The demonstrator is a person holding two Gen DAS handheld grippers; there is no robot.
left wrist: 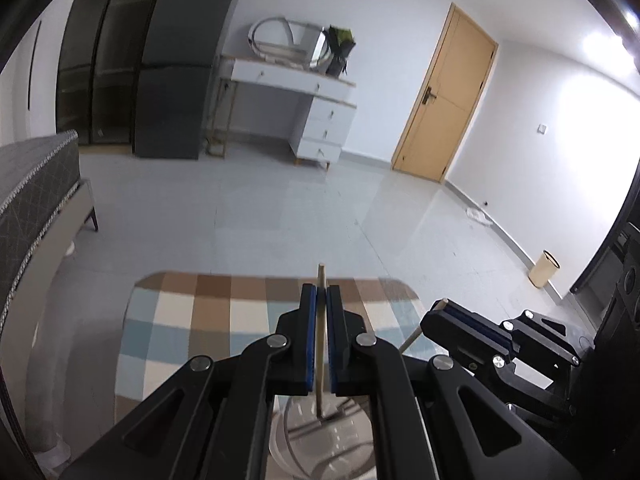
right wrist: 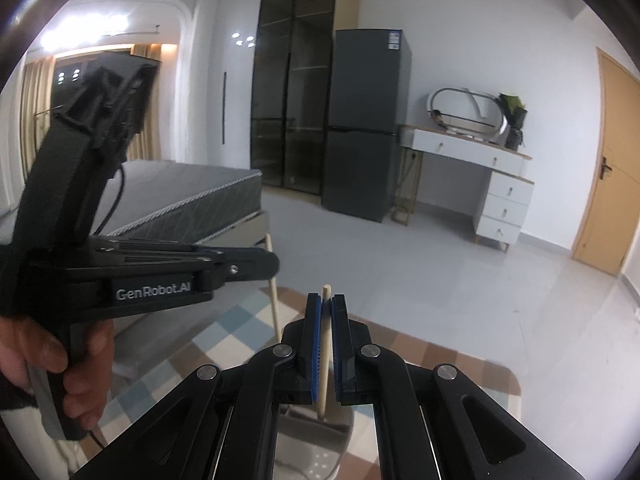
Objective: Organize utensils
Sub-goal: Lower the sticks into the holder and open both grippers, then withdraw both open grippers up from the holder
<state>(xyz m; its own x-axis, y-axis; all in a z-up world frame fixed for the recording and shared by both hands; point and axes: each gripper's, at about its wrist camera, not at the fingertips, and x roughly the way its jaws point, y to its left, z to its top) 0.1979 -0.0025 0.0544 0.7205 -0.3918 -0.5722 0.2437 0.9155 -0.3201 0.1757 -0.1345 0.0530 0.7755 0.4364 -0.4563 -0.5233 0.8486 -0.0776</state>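
Each gripper has its jaws closed on one wooden chopstick: the left gripper low in the middle, the right gripper too. Both sticks hang over a gray holder below, not dropped in yet. "GenRobot.AI" shows at middle left

I count two wooden sticks: one pinched in my left gripper, the other in my right gripper. Below them sits one holder cup on one checked tablecloth. Farther off I see one fridge, one door, one bed, one bin.
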